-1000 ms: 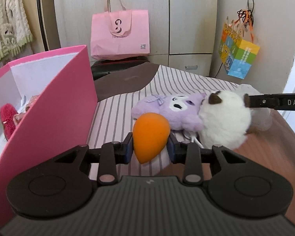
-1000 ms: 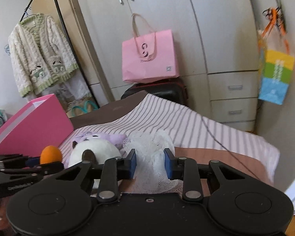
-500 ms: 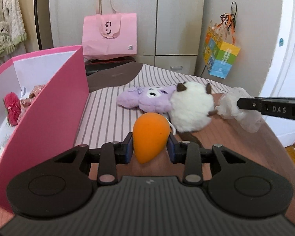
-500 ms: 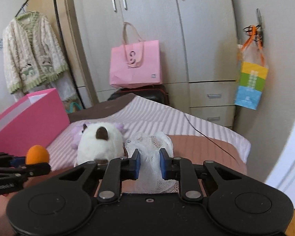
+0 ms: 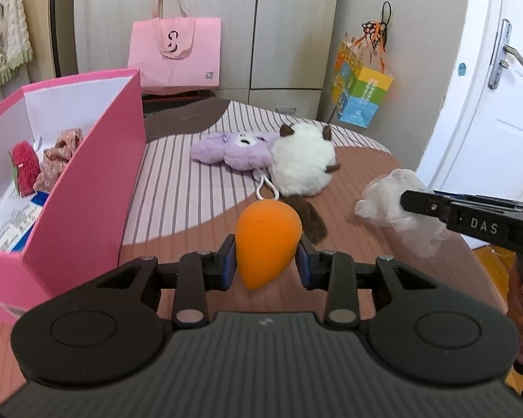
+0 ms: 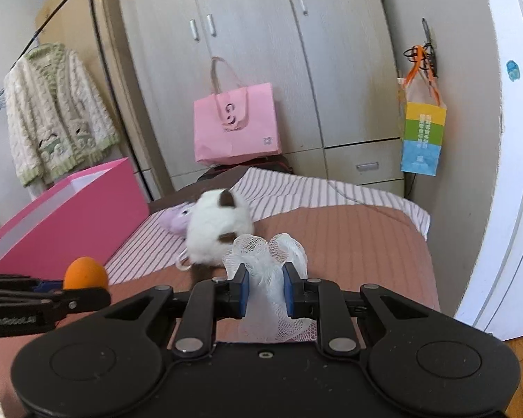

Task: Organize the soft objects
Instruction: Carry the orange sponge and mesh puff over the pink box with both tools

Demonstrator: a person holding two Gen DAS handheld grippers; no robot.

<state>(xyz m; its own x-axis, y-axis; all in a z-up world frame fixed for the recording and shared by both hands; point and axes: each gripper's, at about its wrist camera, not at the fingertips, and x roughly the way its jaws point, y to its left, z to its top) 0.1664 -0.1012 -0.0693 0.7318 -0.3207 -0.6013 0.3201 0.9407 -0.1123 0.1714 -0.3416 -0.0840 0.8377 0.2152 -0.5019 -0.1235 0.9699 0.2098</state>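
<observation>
Left wrist view puts the pink box (image 5: 87, 160) at the left of the frame, open-topped, with a red item and a patterned one already inside. At centre, the left gripper (image 5: 265, 261) is clamped on the orange sponge (image 5: 266, 240), blunt end up; the box lies to its left, so this hand is the nearer. At right, the right gripper (image 6: 265, 291) pinches the white mesh puff (image 6: 268, 261), farther from the box.
</observation>
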